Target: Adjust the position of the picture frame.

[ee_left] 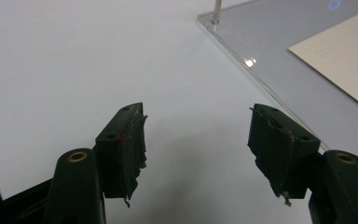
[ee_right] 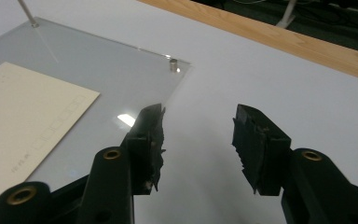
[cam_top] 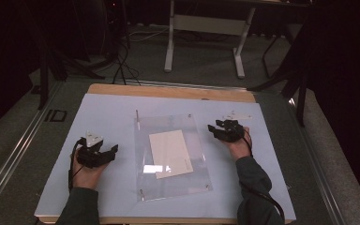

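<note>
A clear acrylic sheet (cam_top: 194, 173) lies in the middle of the pale blue mat (cam_top: 108, 110), with small metal pegs at its corners. A cream card (cam_top: 170, 151) rests on it. My left gripper (cam_top: 108, 153) sits on the mat left of the sheet, open and holding nothing. My right gripper (cam_top: 214, 127) rests just right of the sheet's far corner, also open and holding nothing. The sheet's edge (ee_left: 261, 81) and the card (ee_left: 345, 51) show in the left gripper view beyond my left gripper (ee_left: 198, 140). In the right gripper view, my right gripper (ee_right: 198, 140) points past the card (ee_right: 23, 121) and a peg (ee_right: 173, 65).
A taller thin pin (cam_top: 137, 117) stands at the sheet's far left corner. The wooden table edge (cam_top: 168, 91) runs along the back of the mat. A white table frame (cam_top: 206, 28) and cables lie on the floor beyond.
</note>
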### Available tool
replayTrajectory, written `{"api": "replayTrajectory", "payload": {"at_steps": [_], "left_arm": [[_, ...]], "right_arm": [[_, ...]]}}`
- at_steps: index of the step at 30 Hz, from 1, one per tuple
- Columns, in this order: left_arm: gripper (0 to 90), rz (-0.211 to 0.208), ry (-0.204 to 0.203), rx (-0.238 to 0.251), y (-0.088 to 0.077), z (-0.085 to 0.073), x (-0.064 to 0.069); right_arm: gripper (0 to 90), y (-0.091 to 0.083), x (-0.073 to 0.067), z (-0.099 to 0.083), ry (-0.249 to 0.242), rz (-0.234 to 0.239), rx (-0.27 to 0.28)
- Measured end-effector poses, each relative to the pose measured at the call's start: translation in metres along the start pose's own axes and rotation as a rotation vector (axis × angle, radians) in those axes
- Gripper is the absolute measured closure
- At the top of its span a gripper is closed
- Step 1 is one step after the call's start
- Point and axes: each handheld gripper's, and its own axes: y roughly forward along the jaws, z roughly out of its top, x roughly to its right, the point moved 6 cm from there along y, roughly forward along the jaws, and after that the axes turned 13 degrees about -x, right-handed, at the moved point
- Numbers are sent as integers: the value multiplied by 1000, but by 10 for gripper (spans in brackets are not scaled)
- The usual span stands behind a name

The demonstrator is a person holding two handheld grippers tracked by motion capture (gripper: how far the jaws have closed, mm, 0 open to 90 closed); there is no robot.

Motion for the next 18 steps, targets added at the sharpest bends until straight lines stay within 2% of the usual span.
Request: {"api": "replayTrajectory", "payload": {"at_steps": [12,18], "left_arm": [[355,6,48,-6,-3,-3,11],[362,-1,55,-5,-5,-4,15]], "right_arm": [[529,12,-18,17,-52,17,-10],[551,19,-25,27,-92,26,-15]]}}
